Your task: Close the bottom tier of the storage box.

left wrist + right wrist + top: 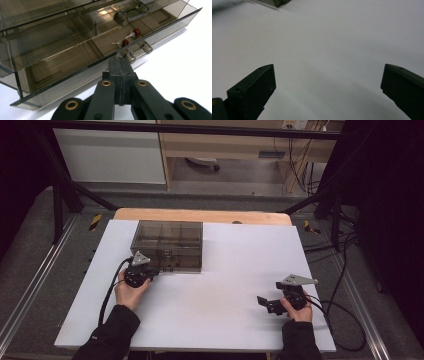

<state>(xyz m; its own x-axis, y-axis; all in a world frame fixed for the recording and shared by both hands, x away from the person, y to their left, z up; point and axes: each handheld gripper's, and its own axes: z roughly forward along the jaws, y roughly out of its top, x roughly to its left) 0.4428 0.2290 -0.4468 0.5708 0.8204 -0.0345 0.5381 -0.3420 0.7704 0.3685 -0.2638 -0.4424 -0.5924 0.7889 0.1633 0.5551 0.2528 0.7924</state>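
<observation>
The smoked drawer box (pixel 75 47) has my left gripper (pixel 121 65) clamped on its drawer front, likely to pull next; right gripper (pixel 328 87) hangs wide apart.

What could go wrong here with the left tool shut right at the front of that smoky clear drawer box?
1. The left tool is shut with its tips at the drawer front; a hard push or pull might slide the whole box, since the right tool hangs open, away from it.
2. A jerk could roll the two red-headed pins lying loose in the drawer.
</observation>
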